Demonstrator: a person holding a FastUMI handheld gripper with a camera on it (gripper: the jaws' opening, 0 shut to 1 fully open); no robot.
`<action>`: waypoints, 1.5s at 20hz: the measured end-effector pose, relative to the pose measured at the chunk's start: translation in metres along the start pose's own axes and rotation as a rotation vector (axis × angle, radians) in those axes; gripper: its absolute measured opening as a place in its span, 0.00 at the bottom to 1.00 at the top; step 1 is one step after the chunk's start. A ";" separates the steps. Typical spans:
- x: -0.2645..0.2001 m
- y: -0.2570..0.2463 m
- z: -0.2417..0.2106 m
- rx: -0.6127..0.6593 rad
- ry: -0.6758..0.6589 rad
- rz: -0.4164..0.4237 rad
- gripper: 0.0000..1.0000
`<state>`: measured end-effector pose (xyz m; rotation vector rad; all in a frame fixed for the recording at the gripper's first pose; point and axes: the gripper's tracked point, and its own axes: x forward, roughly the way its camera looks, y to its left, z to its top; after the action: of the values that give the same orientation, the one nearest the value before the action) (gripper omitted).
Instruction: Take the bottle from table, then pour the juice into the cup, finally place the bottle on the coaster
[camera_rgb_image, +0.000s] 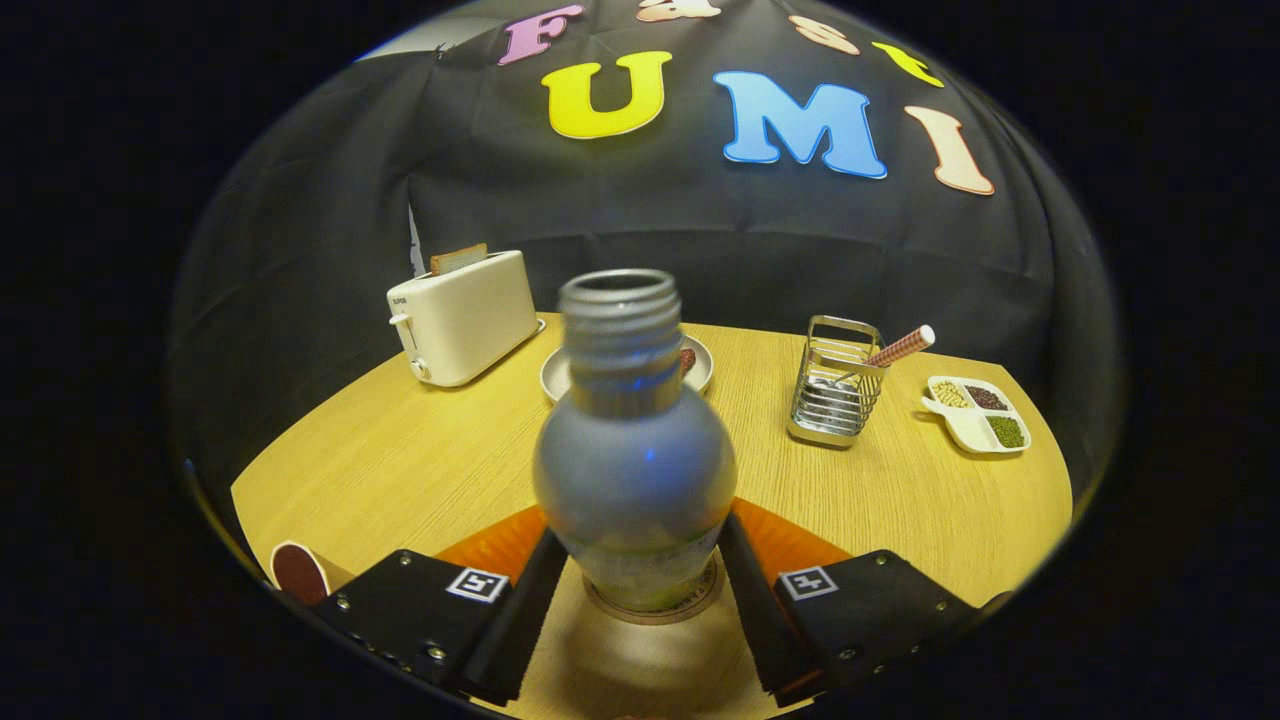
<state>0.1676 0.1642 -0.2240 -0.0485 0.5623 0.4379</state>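
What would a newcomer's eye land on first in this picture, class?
The open bottle stands between the gripper fingers, which flank its base over a coaster. Beyond it sit a plate, a toaster with toast, a wire rack and a tray of beans.

We see the pale wooden round table (400, 460) warmly lit from above; the open-necked clear glass bottle (633, 450) is motion-blurred, casting a soft shadow toward us, while fisheye bending curves the table's rim
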 end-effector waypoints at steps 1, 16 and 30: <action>-0.003 -0.001 0.001 0.002 0.000 -0.007 0.96; -0.112 0.003 0.098 -0.026 -0.236 -0.106 0.99; -0.258 -0.006 0.145 -0.047 -0.477 -0.266 0.99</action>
<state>0.0487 0.0820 0.0339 -0.0610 0.0729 0.1911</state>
